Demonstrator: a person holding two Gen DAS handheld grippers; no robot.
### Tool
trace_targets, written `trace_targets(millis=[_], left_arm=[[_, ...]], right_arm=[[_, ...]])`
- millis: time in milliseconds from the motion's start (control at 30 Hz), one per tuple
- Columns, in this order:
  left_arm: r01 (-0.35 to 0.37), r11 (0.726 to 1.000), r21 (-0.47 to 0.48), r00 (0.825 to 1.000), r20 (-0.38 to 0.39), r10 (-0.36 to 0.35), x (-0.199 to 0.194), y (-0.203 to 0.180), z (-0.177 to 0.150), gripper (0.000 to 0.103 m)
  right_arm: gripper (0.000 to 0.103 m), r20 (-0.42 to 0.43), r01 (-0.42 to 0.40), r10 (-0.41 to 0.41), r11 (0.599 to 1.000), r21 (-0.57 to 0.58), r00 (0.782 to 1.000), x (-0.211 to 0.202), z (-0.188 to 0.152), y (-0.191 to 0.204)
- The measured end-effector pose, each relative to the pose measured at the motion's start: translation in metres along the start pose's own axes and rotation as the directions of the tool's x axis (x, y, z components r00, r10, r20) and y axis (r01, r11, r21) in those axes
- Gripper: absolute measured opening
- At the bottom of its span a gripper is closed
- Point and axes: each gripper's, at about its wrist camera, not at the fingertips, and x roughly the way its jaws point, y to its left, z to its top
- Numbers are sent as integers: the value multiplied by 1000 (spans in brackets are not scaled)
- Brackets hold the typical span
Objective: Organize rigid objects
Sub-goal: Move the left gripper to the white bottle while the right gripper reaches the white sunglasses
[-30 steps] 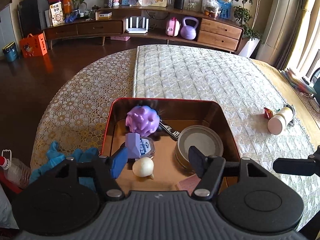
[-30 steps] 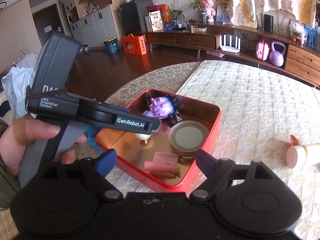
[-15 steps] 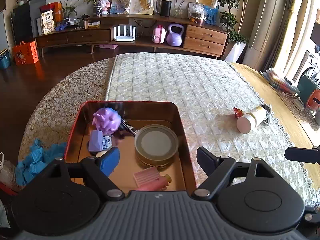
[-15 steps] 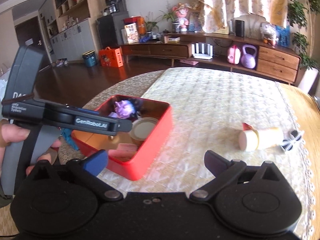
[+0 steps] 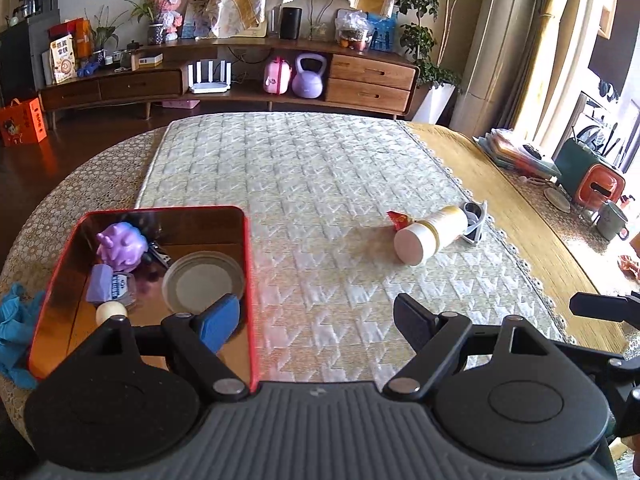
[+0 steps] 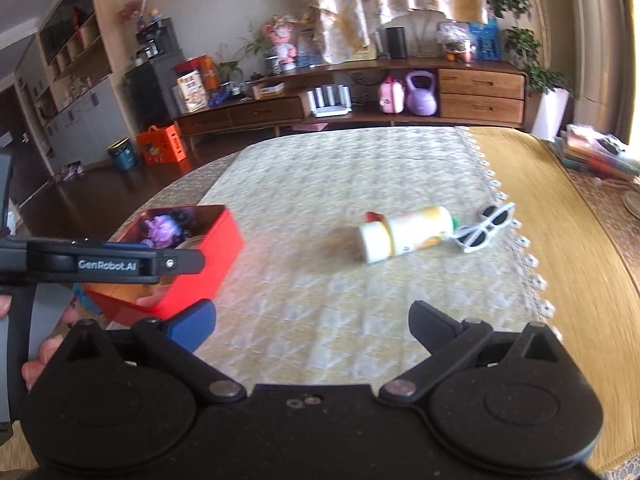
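Note:
A red tin box (image 5: 250, 280) (image 6: 208, 264) stands at the table's left. It holds a purple spiky toy (image 5: 122, 246), a round tin (image 5: 202, 282), a purple packet (image 5: 105, 289) and a cream ball (image 5: 111, 313). A cream bottle with a white cap (image 5: 430, 234) (image 6: 404, 233) lies on its side on the white quilted runner, with white sunglasses (image 6: 486, 226) (image 5: 476, 220) and a small red wrapper (image 5: 397, 220) beside it. My left gripper (image 5: 316, 320) is open and empty over the box's right edge. My right gripper (image 6: 312, 326) is open and empty, short of the bottle.
The left gripper's body (image 6: 104, 266) juts into the right wrist view over the box. A blue cloth (image 5: 16, 328) lies left of the box. A mug (image 5: 610, 220), an orange-green appliance (image 5: 592, 178) and stacked papers (image 5: 516, 152) stand at the table's far right.
Both grippers have swung right, away from the box and toward the bottle. Both stayed open and empty. The objects have not moved.

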Motion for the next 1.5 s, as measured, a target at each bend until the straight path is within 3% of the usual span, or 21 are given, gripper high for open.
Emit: trace_targets(millis=[367, 633, 1067, 1500], left_arm=[[79, 993, 90, 997, -10, -79, 32, -63, 7, 85], [109, 970, 216, 994, -25, -106, 63, -97, 20, 84], [162, 928, 336, 987, -58, -152, 127, -126, 46, 84], [186, 890, 417, 982, -76, -170, 173, -135, 54, 84]], right_arm=[[103, -43, 164, -160, 979, 121, 986, 0, -1, -79], [103, -42, 229, -225, 966, 118, 973, 9, 15, -117], [102, -72, 272, -264, 949, 158, 962, 66, 60, -165], [97, -124, 306, -292, 945, 113, 948, 136, 90, -177]])
